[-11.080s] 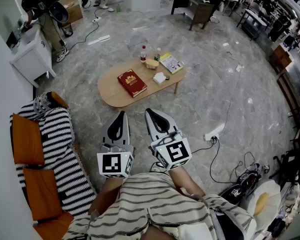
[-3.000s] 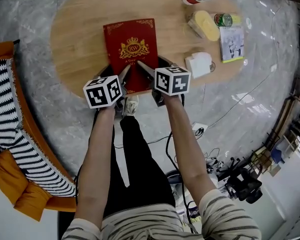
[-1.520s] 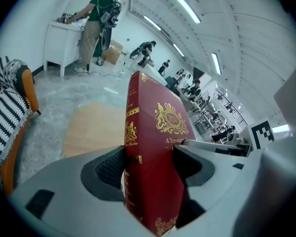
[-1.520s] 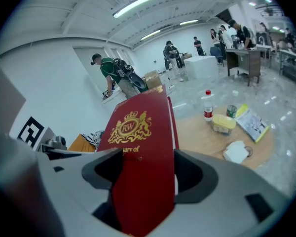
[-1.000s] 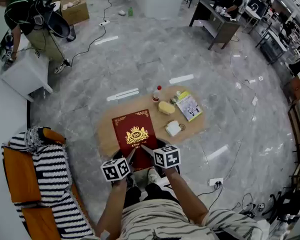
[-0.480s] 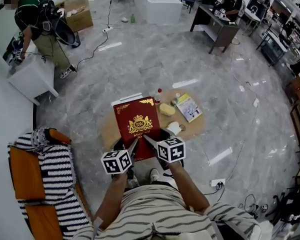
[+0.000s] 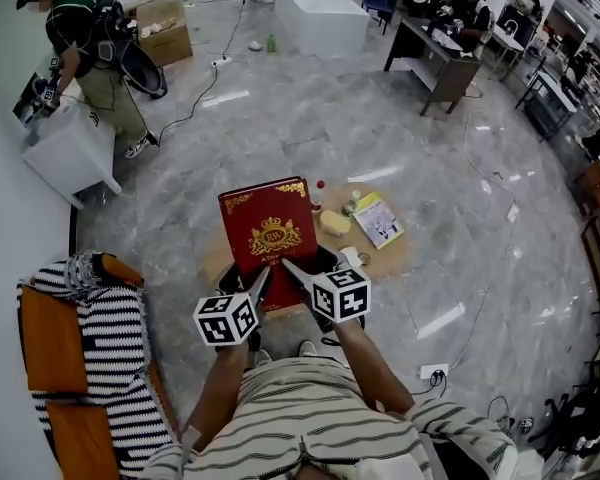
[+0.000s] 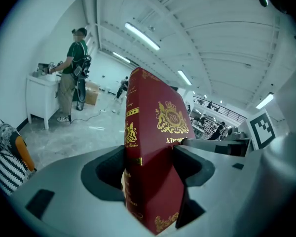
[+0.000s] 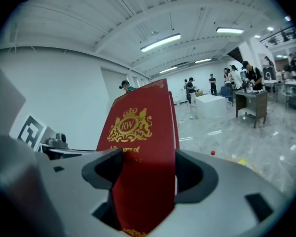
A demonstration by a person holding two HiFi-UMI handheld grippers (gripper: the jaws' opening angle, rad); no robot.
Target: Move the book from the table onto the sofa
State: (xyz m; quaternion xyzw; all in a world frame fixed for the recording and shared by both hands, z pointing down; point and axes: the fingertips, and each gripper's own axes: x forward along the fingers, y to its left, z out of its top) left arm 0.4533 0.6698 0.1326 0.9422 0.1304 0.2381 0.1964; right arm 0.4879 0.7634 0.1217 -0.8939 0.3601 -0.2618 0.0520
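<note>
Jaws of the left gripper and right gripper are clamping tight on the book, one at each end of its near edge, likely so the broad cover is not twisting; the book is tilting up, seemingly off the table; the sofa is lying to the left.

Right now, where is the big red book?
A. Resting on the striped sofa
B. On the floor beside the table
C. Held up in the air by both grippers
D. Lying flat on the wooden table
C: the red book stands clamped between the jaws of the left gripper and the right gripper, raised clear of the table and not yet on the sofa.
</note>
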